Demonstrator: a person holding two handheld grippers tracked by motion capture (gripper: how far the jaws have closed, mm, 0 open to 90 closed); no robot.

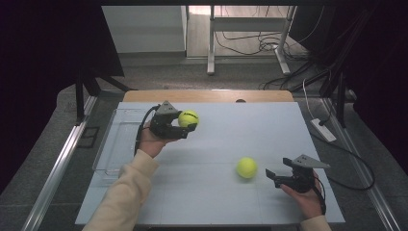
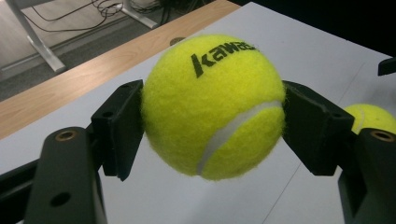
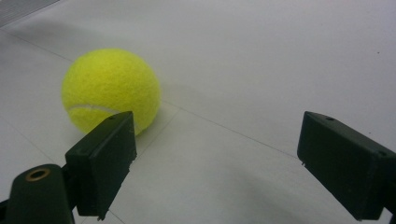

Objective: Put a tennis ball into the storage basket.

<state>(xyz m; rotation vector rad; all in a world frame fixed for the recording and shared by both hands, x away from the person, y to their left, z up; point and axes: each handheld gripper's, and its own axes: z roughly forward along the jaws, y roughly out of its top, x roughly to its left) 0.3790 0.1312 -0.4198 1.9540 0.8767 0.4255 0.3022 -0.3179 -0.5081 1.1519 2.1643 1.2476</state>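
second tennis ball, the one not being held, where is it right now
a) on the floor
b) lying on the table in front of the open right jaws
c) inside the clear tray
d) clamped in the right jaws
b: the second tennis ball rests on the table, ahead of the right gripper, whose jaws stand open.

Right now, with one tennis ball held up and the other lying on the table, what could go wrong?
1. The left hand-held gripper clamps the held tennis ball only at two small side pads; the round felt could slip and drop.
2. The loose tennis ball lies ahead of the right hand-held gripper, off toward one open jaw, not between them. A nudge could roll it across the table.
3. The clear tray sits near the left forearm and might get bumped.
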